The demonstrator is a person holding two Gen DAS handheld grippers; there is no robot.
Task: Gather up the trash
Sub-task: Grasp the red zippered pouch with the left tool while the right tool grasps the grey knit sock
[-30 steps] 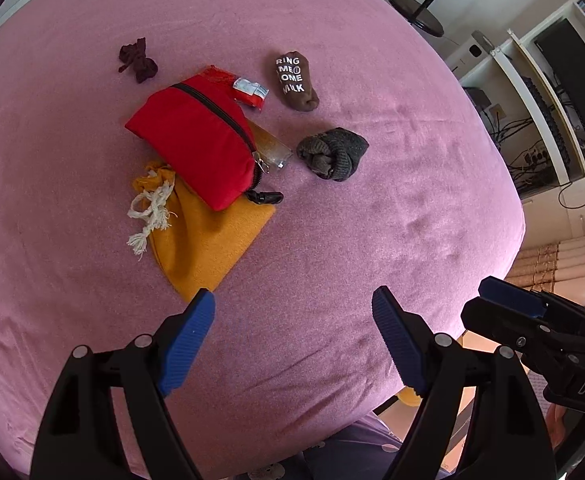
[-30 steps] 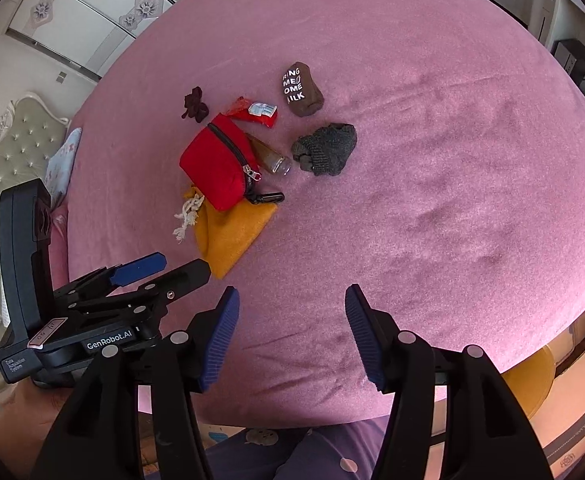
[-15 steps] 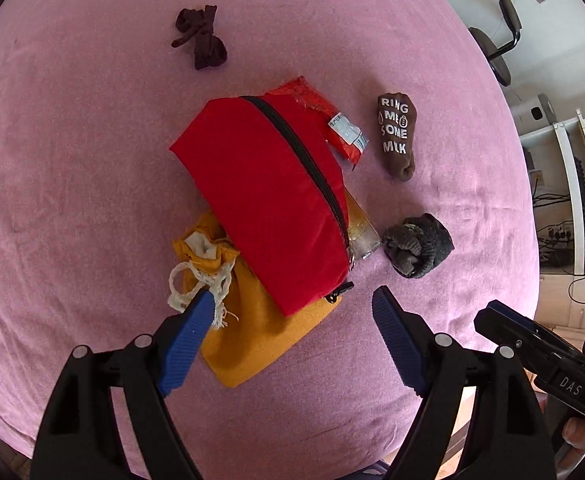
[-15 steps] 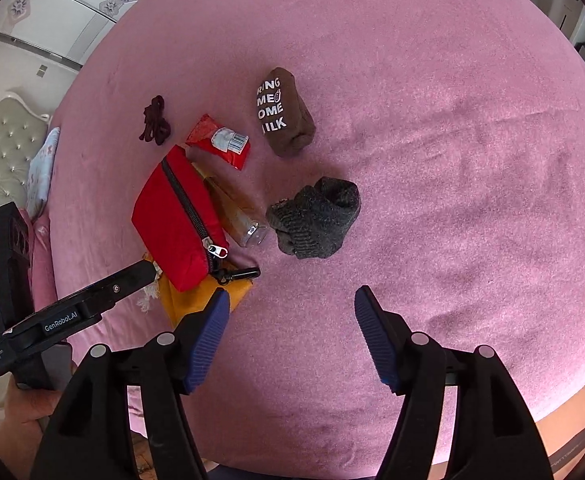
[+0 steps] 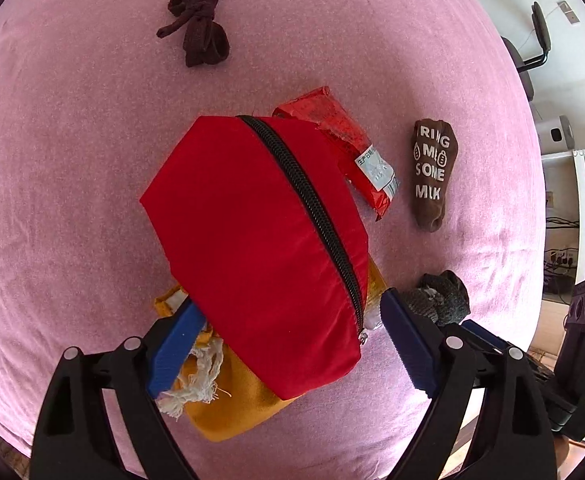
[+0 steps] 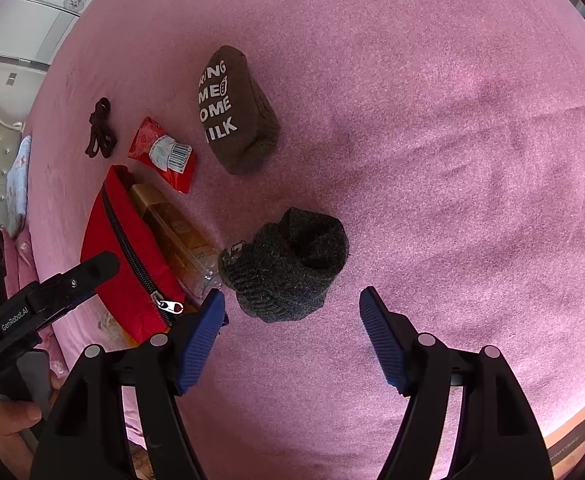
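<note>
the brown sock (image 5: 431, 176), right of centre, reads "ring me some milk"; the black gripper (image 6: 32, 312) at lower left reads "genrobot.ai".

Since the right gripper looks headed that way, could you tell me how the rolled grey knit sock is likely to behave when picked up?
The grey knit sock is a soft bundle, so it will probably squash between the right gripper fingers. Its coarse knit should grip rather than slip. Being loosely rolled, it may unroll and dangle when lifted.

Open pink bed cover (image 6: 432, 140) runs from 12 to 4 o'clock of the rolled grey sock (image 6: 288, 264). At its 9 o'clock, the red pouch (image 6: 132, 264) and clear packet (image 6: 176, 236) crowd close.
</note>
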